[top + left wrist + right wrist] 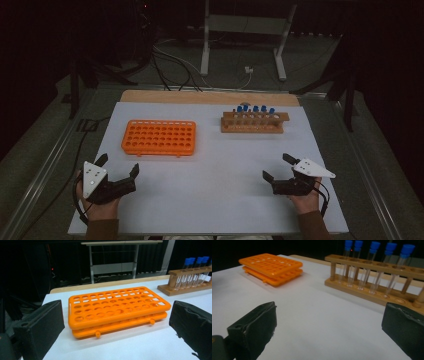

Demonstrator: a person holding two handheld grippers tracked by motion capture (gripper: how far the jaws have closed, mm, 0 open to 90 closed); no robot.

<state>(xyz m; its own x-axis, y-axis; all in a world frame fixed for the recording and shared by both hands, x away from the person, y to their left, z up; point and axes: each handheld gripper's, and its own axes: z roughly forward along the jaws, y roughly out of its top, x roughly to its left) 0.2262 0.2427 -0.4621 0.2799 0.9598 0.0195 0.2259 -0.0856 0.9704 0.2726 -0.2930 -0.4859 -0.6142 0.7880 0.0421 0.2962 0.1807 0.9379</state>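
An empty orange tube rack [159, 137] lies flat on the white table, left of centre; it also shows in the left gripper view [117, 308] and the right gripper view [272, 267]. A wooden rack [255, 122] at the back right holds several clear tubes with blue caps [255, 109], seen close up in the right gripper view [374, 277]. My left gripper [118, 166] rests near the front left, jaws open and empty, pointing at the orange rack. My right gripper [278, 167] rests near the front right, open and empty, in front of the wooden rack.
The white table sheet [215, 200] spreads between the grippers and the racks. A strip of bare wood [200, 96] edges the far side. Beyond it stand a metal frame [245, 30] and cables [175, 65] on the dark floor.
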